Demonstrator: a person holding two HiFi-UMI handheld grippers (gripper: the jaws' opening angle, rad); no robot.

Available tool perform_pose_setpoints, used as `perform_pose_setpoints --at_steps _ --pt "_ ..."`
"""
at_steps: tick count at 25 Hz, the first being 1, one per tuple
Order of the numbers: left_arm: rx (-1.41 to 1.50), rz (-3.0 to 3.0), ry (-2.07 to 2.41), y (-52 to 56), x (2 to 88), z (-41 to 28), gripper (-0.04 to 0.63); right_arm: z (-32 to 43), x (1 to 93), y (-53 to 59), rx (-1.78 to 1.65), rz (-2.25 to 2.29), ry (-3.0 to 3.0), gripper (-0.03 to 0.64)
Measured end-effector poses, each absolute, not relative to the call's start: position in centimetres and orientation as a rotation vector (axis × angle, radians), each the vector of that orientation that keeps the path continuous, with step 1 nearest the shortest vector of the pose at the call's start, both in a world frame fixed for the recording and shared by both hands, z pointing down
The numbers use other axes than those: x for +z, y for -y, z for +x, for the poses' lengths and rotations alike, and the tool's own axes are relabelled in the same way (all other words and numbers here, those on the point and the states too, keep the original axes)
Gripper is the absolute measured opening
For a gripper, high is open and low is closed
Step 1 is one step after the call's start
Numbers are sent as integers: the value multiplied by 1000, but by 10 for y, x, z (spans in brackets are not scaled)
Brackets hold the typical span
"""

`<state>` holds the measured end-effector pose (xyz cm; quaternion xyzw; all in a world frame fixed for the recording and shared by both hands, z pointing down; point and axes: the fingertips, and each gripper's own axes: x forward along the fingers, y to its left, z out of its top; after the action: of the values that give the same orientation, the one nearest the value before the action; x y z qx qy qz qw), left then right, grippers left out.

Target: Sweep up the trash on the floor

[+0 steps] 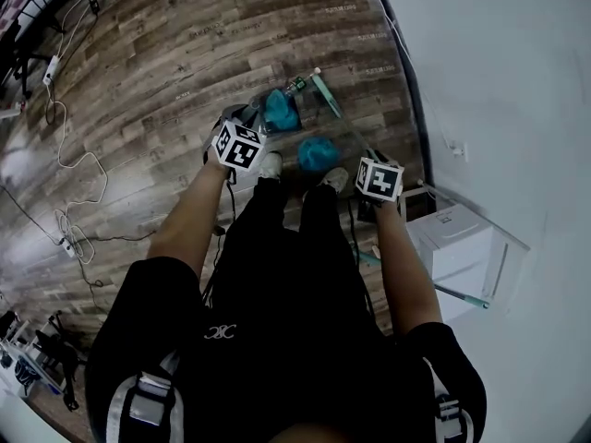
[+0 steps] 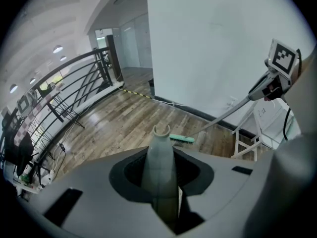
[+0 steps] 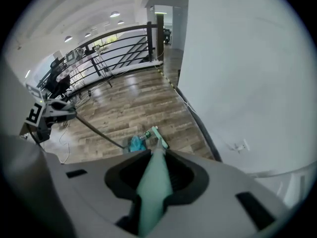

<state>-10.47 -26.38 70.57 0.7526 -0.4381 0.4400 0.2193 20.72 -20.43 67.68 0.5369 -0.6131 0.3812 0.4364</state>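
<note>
In the head view I stand on the wood floor, with my left gripper (image 1: 238, 146) and right gripper (image 1: 379, 179) held out in front. My left gripper (image 2: 161, 182) is shut on a grey dustpan handle (image 2: 161, 155). Its dark pole runs down to a teal dustpan (image 3: 134, 144) on the floor. My right gripper (image 3: 153, 182) is shut on a mint-green broom handle (image 3: 154, 180). The green broom head (image 3: 159, 137) rests on the floor just right of the dustpan (image 1: 282, 111). A second teal shape (image 1: 319, 153) lies by my feet. I cannot make out any trash.
A white wall (image 1: 499, 81) with a dark baseboard (image 1: 406, 90) runs along the right. A white shelf unit (image 1: 462, 247) stands against it. Cables (image 1: 69, 164) trail over the floor at the left. A black railing (image 2: 74, 78) and tripod stands lie further off.
</note>
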Motion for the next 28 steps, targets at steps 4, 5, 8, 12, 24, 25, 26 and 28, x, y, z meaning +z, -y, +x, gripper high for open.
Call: perform_pose_setpoints --at_steps 4,5,8,12,24,25,26,28 --pt "1195 2064 1221 263 707 -111 98 208 690 252 905 1363 1522 101" --pt "1187 2055 1225 262 708 -113 98 207 696 265 886 1358 1517 101" --pt "1168 2027 1237 258 710 -117 98 194 716 299 849 1324 1536 101" --pt "1155 2023 1239 254 710 -122 97 176 736 311 836 1231 1541 101" --pt "1136 2030 1233 252 714 -142 98 131 734 232 691 927 1580 101" --pt "1133 2032 1234 252 715 -142 98 131 733 226 701 934 1577 101" --pt "1130 2034 1235 252 715 -142 98 131 732 222 711 942 1573 101" --pt "1121 2038 1238 250 715 -141 97 131 728 214 743 955 1563 101"
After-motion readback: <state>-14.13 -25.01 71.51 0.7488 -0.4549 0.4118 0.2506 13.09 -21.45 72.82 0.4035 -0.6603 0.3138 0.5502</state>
